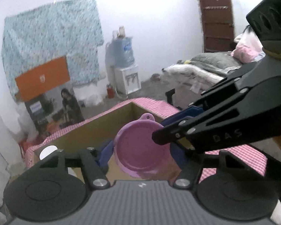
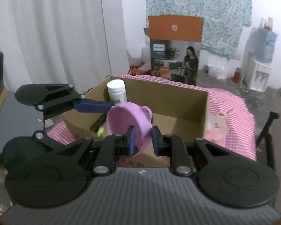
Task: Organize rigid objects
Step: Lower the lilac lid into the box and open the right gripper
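The pink cup (image 2: 129, 123) hangs above the open cardboard box (image 2: 168, 95), near its front edge. Both the left gripper (image 1: 140, 150) and right gripper (image 2: 142, 137) pinch it. One should release first (probably the left), then lower gently beside the white bottle (image 2: 117, 91).

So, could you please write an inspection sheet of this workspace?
Surface: pink checked cloth under an open cardboard box.
Job's things: pink bowl held tilted over the box; white bottle upright in the box's far corner; a dark stick-like item on the box floor, unclear.
Clutter: pink packet on the cloth beside the box.
Grippers: right gripper pads on both sides of the bowl wall; left gripper spans the bowl, contact unclear.
Cables: nothing seen.
Surroundings: white curtain, water dispenser, bed.
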`<state>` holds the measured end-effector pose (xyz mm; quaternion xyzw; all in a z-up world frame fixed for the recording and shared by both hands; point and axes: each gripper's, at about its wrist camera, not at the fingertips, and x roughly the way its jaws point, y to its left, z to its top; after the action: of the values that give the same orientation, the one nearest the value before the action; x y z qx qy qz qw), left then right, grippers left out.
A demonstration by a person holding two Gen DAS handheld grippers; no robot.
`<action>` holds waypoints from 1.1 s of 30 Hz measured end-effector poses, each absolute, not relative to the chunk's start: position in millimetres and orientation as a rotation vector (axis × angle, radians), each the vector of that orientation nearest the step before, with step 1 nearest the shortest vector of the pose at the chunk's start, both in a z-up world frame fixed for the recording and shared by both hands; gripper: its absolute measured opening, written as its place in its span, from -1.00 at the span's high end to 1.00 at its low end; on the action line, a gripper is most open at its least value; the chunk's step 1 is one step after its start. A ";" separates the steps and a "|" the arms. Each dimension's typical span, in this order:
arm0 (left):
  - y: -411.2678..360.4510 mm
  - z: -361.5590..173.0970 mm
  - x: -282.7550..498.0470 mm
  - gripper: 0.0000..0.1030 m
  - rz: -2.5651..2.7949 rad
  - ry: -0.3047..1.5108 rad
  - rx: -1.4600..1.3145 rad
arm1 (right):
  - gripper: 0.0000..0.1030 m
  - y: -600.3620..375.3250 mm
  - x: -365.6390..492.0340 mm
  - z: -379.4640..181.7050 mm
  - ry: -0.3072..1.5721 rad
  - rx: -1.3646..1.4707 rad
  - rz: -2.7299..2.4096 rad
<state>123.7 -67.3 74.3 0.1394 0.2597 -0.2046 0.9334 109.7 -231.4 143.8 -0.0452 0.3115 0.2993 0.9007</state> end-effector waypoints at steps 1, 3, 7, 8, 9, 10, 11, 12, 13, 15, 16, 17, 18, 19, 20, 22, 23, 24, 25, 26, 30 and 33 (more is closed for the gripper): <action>-63.6 74.0 134.3 -0.25 -0.411 0.554 0.280 | 0.65 -228.9 122.2 145.3 0.666 -0.079 0.630; -58.2 70.9 160.0 -0.16 -0.418 0.617 0.257 | 0.69 -221.8 152.4 146.1 0.718 -0.054 0.647; -51.7 61.1 202.6 -0.16 -0.430 0.726 0.221 | 0.76 -205.1 208.8 133.1 0.832 -0.032 0.658; -53.3 55.9 213.6 -0.16 -0.425 0.746 0.226 | 0.80 -200.7 223.2 127.9 0.859 -0.035 0.654; -54.3 50.2 223.6 -0.16 -0.420 0.768 0.229 | 0.81 -196.3 235.7 123.2 0.879 -0.040 0.649; -53.8 44.2 231.2 -0.15 -0.413 0.790 0.229 | 0.81 -192.9 246.6 119.1 0.894 -0.046 0.646; -54.3 38.1 238.4 -0.15 -0.407 0.811 0.231 | 0.82 -191.1 253.1 112.9 0.904 -0.053 0.637; -54.5 33.5 244.5 -0.15 -0.399 0.827 0.234 | 0.82 -189.6 258.6 107.5 0.911 -0.062 0.626; -53.1 29.5 249.4 -0.15 -0.393 0.834 0.236 | 0.82 -188.5 263.9 103.7 0.916 -0.065 0.622; -50.7 24.6 255.7 -0.15 -0.392 0.844 0.235 | 0.82 -188.0 271.5 100.1 0.918 -0.054 0.626; -49.4 23.1 256.8 -0.15 -0.394 0.848 0.231 | 0.82 -189.0 273.8 99.0 0.915 -0.054 0.626; -48.0 22.3 258.2 -0.15 -0.397 0.850 0.228 | 0.82 -189.4 275.0 98.5 0.911 -0.057 0.627; -47.8 23.0 256.6 -0.15 -0.396 0.850 0.227 | 0.82 -190.0 277.0 96.8 0.909 -0.060 0.628; -47.7 23.7 254.8 -0.15 -0.396 0.845 0.228 | 0.81 -190.7 277.4 95.5 0.909 -0.064 0.626; -48.5 24.6 254.6 -0.15 -0.396 0.840 0.229 | 0.81 -192.1 279.1 94.2 0.910 -0.066 0.626; -49.2 25.8 253.0 -0.15 -0.394 0.835 0.234 | 0.80 -193.5 277.8 91.7 0.913 -0.065 0.624; -49.6 26.9 252.0 -0.16 -0.392 0.833 0.237 | 0.78 -195.2 276.4 90.4 0.915 -0.062 0.623; -49.8 28.7 250.2 -0.18 -0.391 0.830 0.239 | 0.77 -196.2 274.7 90.0 0.914 -0.061 0.622; -49.2 31.1 248.1 -0.22 -0.389 0.825 0.241 | 0.77 -197.6 272.7 90.5 0.912 -0.061 0.618; -48.8 34.0 246.9 -0.24 -0.390 0.817 0.242 | 0.77 -198.7 271.1 91.2 0.909 -0.060 0.616; -44.6 49.6 228.2 -0.35 -0.391 0.779 0.254 | 0.75 -207.6 259.3 102.9 0.881 -0.029 0.613; -39.3 63.5 211.1 -0.54 -0.388 0.755 0.253 | 0.62 -217.1 243.9 116.5 0.850 0.002 0.611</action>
<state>211.1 -39.3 63.5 0.1224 0.3652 -0.1878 0.9035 243.9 -217.1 116.5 0.0010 0.4058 0.2917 0.8661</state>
